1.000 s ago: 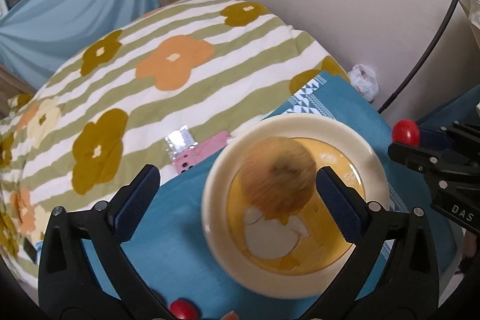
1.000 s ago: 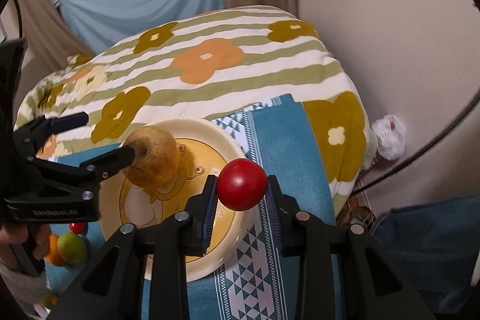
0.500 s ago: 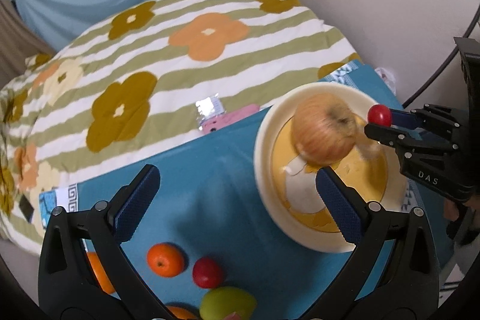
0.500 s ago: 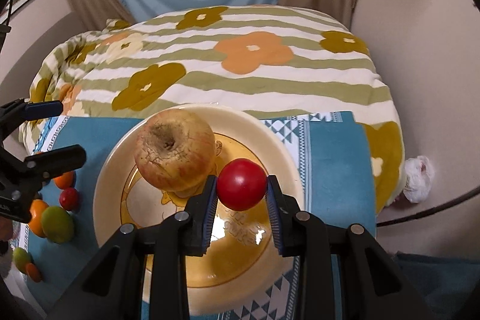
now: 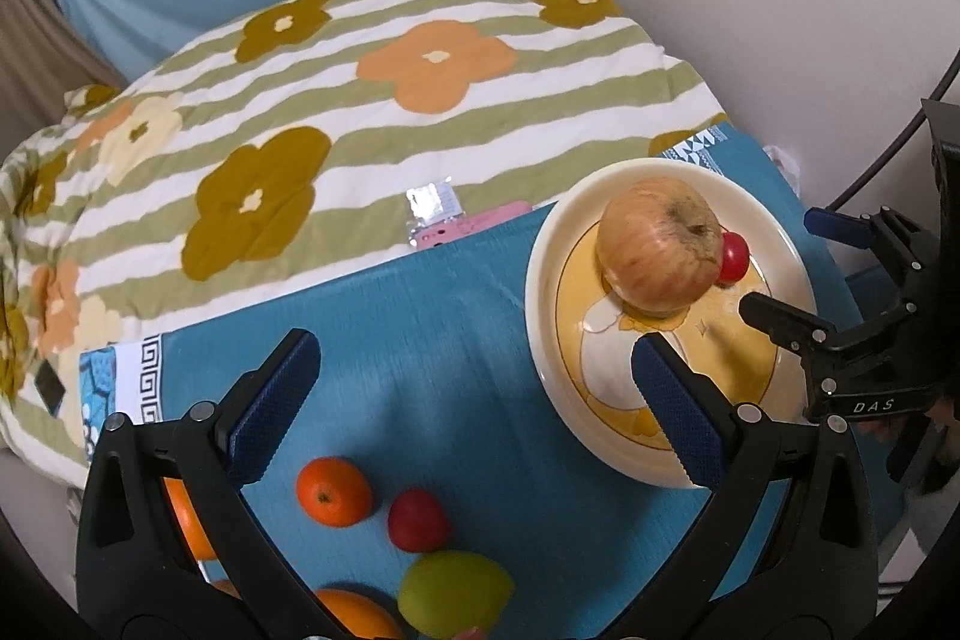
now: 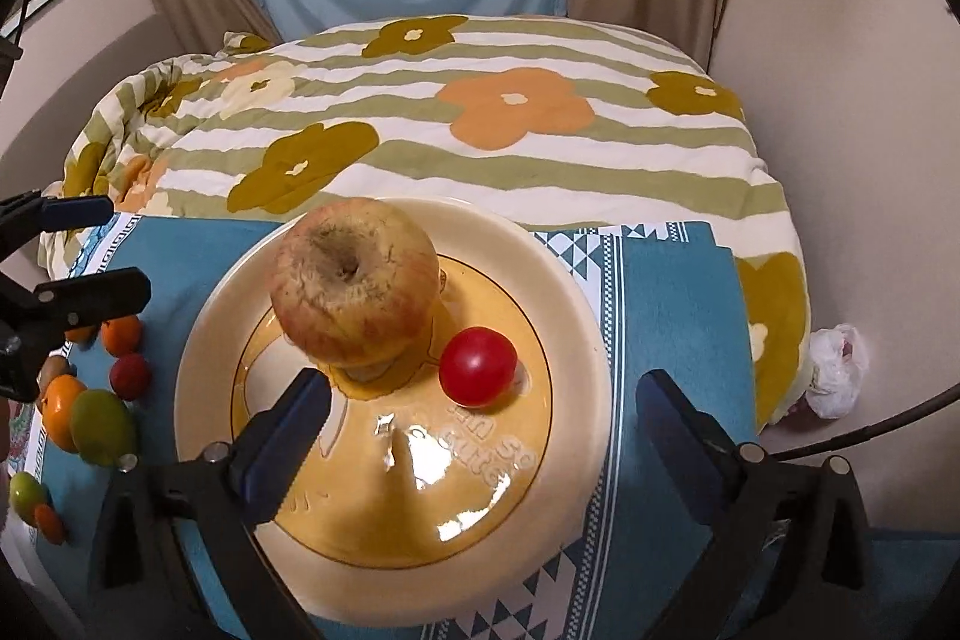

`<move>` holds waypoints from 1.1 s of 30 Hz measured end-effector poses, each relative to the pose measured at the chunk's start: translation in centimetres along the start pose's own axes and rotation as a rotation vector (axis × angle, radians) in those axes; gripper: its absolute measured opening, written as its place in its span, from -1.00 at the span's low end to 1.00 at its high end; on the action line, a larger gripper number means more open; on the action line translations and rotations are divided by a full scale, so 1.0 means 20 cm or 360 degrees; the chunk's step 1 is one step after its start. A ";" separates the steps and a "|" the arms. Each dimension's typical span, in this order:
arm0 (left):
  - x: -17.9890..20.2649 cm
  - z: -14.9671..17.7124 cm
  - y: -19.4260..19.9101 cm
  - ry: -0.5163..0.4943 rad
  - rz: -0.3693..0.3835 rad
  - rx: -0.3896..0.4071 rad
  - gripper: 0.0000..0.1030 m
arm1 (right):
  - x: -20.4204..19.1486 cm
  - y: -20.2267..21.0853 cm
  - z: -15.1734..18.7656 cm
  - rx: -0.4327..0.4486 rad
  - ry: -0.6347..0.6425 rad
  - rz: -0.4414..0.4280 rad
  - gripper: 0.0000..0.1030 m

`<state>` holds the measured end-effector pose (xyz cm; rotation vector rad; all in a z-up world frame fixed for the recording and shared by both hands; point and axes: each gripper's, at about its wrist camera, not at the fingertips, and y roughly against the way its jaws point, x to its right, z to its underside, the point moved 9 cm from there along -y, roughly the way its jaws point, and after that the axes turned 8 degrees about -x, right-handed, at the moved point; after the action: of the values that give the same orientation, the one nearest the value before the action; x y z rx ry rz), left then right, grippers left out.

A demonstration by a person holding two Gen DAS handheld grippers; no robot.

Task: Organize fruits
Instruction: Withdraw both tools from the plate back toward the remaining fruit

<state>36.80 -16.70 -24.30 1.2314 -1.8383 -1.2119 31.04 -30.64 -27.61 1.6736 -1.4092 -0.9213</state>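
Above the blue cloth (image 6: 672, 292), both hand-held grippers (image 5: 474, 394) (image 6: 480, 418) wide apart, empty, tilted downward.

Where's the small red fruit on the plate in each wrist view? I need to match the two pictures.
Left wrist: the small red fruit peeks out at right of centre, mostly hidden behind the big apple.
Right wrist: it lies in full view at centre, just right of the apple, ahead of the open right hand-held gripper.
Shared landmark: the cream plate with the yellow centre.
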 end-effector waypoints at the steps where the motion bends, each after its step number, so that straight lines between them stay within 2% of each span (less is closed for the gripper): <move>1: 0.00 0.00 0.02 0.0002 -0.0002 0.0008 1.00 | 0.00 0.01 0.00 0.0003 0.0005 -0.0001 0.97; 8: -0.01 0.01 0.15 0.0020 -0.0031 0.0074 1.00 | -0.01 0.15 0.02 0.0034 -0.0001 0.0005 0.97; 19: -0.02 0.12 0.50 0.0090 -0.0100 0.0221 1.00 | -0.07 0.46 0.08 0.0108 -0.0074 -0.0035 0.97; 25: -0.06 0.28 0.72 0.0181 -0.0163 0.0293 1.00 | -0.14 0.64 0.14 0.0133 -0.0085 -0.0101 0.97; 33: -0.22 0.60 0.96 0.0369 -0.0301 0.0328 1.00 | -0.35 0.79 0.22 0.0156 0.0050 -0.0185 0.97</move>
<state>21.27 -5.45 -11.52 1.6189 -1.7368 -0.9450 19.13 -25.90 -15.19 1.8517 -1.3674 -0.8986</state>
